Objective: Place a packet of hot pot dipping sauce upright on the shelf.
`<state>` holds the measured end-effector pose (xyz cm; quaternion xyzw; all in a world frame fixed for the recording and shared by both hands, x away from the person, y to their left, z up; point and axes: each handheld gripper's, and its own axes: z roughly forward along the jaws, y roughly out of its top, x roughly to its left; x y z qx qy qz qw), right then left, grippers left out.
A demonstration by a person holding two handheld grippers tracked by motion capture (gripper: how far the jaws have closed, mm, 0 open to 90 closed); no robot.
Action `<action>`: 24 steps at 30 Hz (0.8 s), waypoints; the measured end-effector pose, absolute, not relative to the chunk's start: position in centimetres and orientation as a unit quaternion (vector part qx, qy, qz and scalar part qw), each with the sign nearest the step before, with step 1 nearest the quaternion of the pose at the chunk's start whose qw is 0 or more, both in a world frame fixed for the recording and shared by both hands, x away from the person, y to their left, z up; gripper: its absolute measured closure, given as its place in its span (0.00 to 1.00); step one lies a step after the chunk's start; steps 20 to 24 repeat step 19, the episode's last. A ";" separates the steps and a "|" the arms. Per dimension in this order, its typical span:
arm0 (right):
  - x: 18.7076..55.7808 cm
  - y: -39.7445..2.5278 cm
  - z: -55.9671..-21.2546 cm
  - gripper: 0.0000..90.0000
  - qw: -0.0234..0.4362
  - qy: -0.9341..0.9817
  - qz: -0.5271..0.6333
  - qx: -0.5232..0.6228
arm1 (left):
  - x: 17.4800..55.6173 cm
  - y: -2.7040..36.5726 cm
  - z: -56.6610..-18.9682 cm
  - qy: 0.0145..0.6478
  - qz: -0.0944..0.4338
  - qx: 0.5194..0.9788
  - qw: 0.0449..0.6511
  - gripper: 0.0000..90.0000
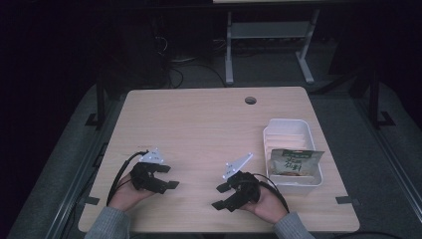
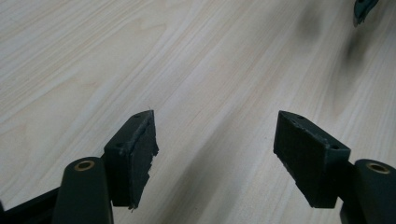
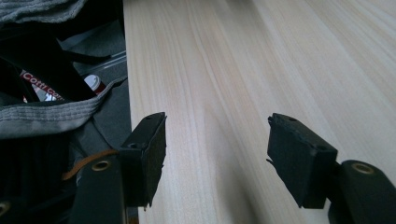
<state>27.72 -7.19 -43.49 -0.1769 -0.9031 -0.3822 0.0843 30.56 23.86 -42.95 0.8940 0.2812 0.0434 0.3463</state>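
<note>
On the pale wooden table (image 1: 199, 129) my left gripper (image 1: 168, 177) rests low at the front left, held in a hand, its jaws pointing right. In its own view the left gripper (image 2: 215, 149) is open over bare wood. My right gripper (image 1: 220, 196) sits at the front centre-right, jaws pointing left toward the table's front edge. Seen from its own camera, the right gripper (image 3: 217, 149) is open with nothing between the fingers. A white tray (image 1: 293, 130) at the right holds a green and white snack packet (image 1: 292, 162) leaning at its near end.
A round cable hole (image 1: 250, 100) lies near the table's far edge. Beyond the table stand a white desk frame (image 1: 268, 45) and cables on the dark floor. Past the table's front edge, grey fabric (image 3: 51, 116) and a red-labelled item (image 3: 39, 84) lie below.
</note>
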 end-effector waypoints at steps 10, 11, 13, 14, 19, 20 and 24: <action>26.3 -7.7 -44.4 0.39 0.073 -0.893 -0.404 -0.183 | 30.4 23.3 -43.2 0.278 0.053 0.898 0.337 0.28; 26.2 -7.6 -44.5 0.38 0.073 -0.892 -0.407 -0.183 | 30.4 23.2 -43.2 0.278 0.054 0.899 0.335 0.28; 26.1 -7.4 -44.5 0.36 0.070 -0.892 -0.408 -0.183 | 30.4 23.1 -43.2 0.275 0.058 0.901 0.330 0.28; 26.1 -7.3 -44.5 0.36 0.068 -0.892 -0.408 -0.182 | 30.4 23.1 -43.3 0.275 0.058 0.901 0.330 0.28; 26.1 -7.0 -44.5 0.34 0.067 -0.890 -0.413 -0.181 | 30.3 23.1 -43.2 0.275 0.061 0.901 0.330 0.28; 26.1 -7.0 -44.5 0.34 0.067 -0.890 -0.413 -0.181 | 30.3 23.1 -43.2 0.275 0.061 0.901 0.330 0.28; 26.1 -7.0 -44.5 0.34 0.067 -0.890 -0.413 -0.181 | 30.3 23.1 -43.2 0.275 0.061 0.901 0.330 0.28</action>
